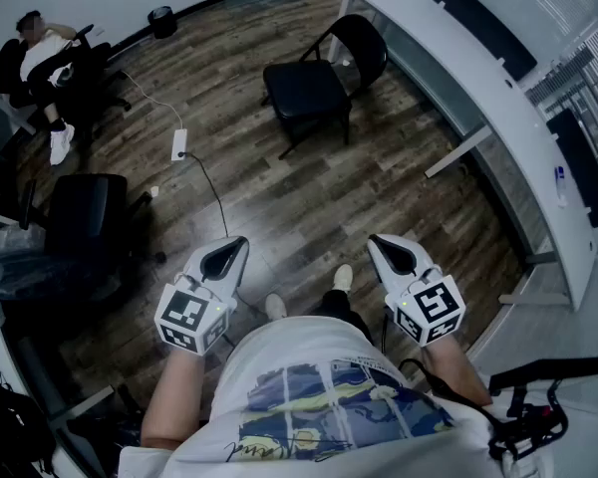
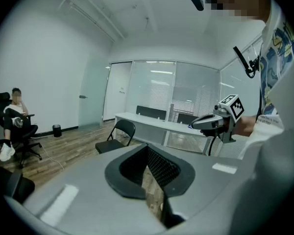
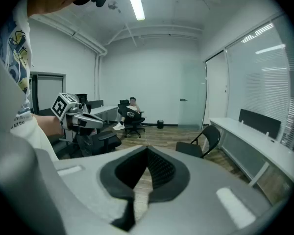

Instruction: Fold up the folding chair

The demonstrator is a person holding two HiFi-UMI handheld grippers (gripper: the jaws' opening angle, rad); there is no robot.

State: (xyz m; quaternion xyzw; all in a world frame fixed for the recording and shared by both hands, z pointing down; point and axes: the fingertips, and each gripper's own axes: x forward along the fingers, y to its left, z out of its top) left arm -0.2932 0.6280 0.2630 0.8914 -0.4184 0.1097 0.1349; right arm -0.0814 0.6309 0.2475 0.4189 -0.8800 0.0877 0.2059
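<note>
A black folding chair (image 1: 314, 83) stands unfolded on the wood floor, far ahead of me beside the long white desk (image 1: 478, 78). It also shows in the left gripper view as the folding chair (image 2: 116, 137) and in the right gripper view as the folding chair (image 3: 206, 142). My left gripper (image 1: 241, 244) and right gripper (image 1: 375, 242) are held close to my body, well short of the chair. Both are shut with nothing between their jaws. Each gripper shows in the other's view: the right gripper (image 2: 196, 123) and the left gripper (image 3: 104, 123).
A black office chair (image 1: 85, 217) stands at my left. A person (image 1: 45, 58) sits in another chair at the far left. A cable and power strip (image 1: 179, 145) lie on the floor. A bin (image 1: 161, 20) stands by the far wall.
</note>
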